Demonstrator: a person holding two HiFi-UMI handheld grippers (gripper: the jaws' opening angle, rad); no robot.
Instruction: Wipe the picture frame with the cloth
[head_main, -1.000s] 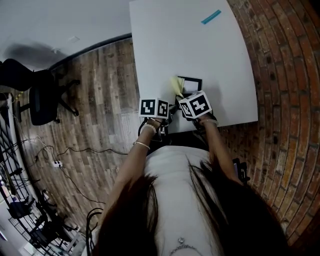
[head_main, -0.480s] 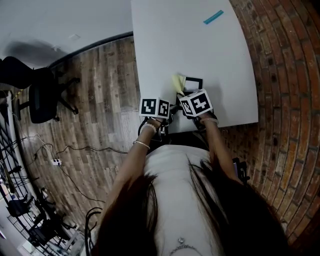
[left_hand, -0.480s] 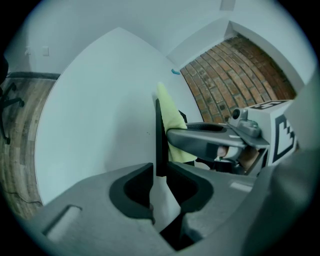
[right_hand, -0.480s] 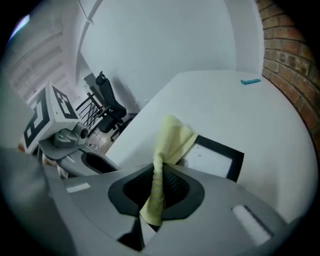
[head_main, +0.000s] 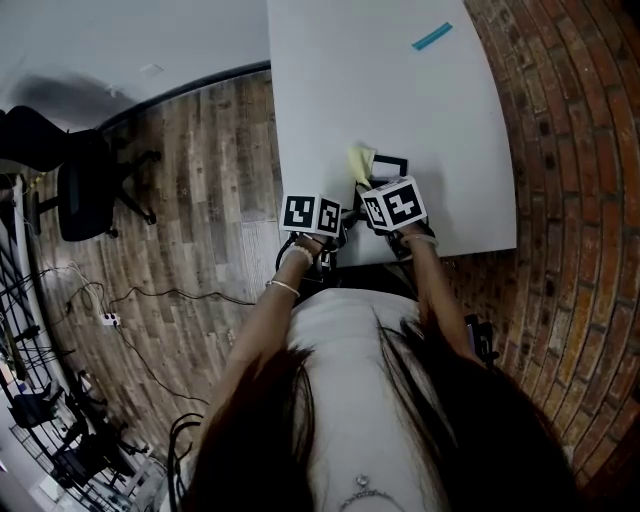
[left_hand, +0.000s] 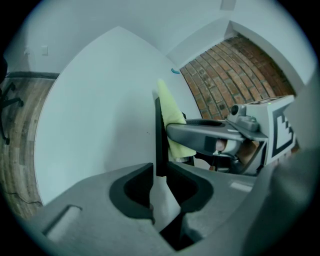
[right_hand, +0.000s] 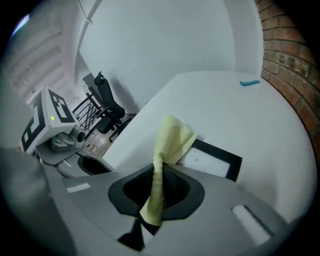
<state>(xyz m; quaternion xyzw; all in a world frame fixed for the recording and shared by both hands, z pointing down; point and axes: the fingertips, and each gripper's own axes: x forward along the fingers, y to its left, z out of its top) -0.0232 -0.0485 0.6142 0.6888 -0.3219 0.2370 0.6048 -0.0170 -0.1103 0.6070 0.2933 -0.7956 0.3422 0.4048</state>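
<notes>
While the left tongs stand clamped on one edge of the picture frame, seen end-on in their own view as a thin dark strip pinched between the pads, the wipe looks to be only at its first touch. The frame is on the white bench, close to the person's side. I cannot tell whether it lies flat or is tipped up on the held edge. Just right of that held edge hangs the yellow cloth, its loose end fanned over the frame's near-left corner. It is not clear whether it presses on the glass. Right of the frame's corner, the right tongs are closed on the cloth's twisted tail, with nothing else between them. Well beyond the frame, toward the bench's far right, lies a small teal strip, out of the way.

To do this step well, I judge that the left grip should be firm and motionless, so the frame cannot skid or twist under the stroke. The right tongs should lean low enough that the fanned end, not the tight twist, meets the surface, with their hard tips off the glass. Light, overlapping strokes away from the held edge, then along the black border, would cover the frame.
</notes>
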